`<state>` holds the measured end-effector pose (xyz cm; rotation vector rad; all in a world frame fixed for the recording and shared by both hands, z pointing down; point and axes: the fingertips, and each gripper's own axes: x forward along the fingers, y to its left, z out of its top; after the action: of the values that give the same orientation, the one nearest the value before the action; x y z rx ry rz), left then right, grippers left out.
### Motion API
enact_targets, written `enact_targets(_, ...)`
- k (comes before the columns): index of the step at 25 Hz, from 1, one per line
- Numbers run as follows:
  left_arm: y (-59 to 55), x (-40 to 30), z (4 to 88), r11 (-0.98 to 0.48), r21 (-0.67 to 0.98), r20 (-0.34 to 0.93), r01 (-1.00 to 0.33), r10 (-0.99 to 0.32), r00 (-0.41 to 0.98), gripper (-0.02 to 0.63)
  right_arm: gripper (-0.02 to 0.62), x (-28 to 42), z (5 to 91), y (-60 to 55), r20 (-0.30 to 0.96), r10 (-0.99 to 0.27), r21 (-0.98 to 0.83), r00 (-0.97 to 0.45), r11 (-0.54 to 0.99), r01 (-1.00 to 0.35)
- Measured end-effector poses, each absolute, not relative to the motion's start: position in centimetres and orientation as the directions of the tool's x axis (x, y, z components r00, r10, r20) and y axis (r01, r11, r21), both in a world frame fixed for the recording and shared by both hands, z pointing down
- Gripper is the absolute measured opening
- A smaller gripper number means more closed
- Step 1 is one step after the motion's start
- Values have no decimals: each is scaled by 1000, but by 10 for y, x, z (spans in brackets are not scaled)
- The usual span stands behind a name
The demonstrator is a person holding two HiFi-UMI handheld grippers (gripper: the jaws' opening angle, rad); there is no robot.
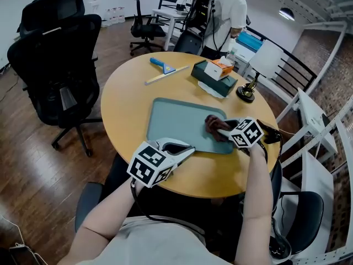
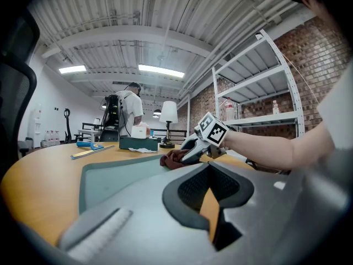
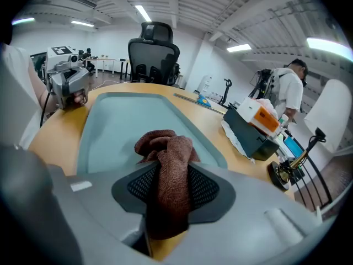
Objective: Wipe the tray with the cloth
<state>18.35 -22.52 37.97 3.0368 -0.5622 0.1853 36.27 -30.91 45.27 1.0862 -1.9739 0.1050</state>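
First, at the table's near edge: the left gripper [image 1: 186, 148], jaws drawn almost together with nothing between them. Its tips rest at the near left corner of the tray [image 1: 174, 120]. Whether they press on the rim or on the wood just beside it cannot be told.

Next, to the right: the right gripper [image 1: 222, 128], clamped on a bunched brown terry cloth [image 1: 213, 124]. The free end of the cloth lies on the tray's near right part.

Tray: teal, flat, rounded corners, lying on the round wooden table [image 1: 124, 95]. Its surface looks even, with no visible streaks, crumbs or wet marks.

Progress, as a judgement: the wiping looks under way, with the cloth down in one corner. The left and far stretches are bare, and how much has been covered cannot be read from the surface.

Farther on the table, well apart from the tray:
- a blue-handled squeegee [image 1: 161, 65] and a long pale strip [image 1: 165, 75]
- a tissue box [image 1: 219, 68] on a dark green case [image 1: 212, 80]
- a desk lamp [image 1: 246, 94]

Beyond the table: black office chairs [image 1: 55, 59] and a standing person [image 1: 226, 12].
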Motion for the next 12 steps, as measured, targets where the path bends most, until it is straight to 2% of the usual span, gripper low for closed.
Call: enact_targets(12,-226,184,381,-932,26,126,-361,-355,926,0,143,392,455,-357,684,-712,326,-158,493,-807)
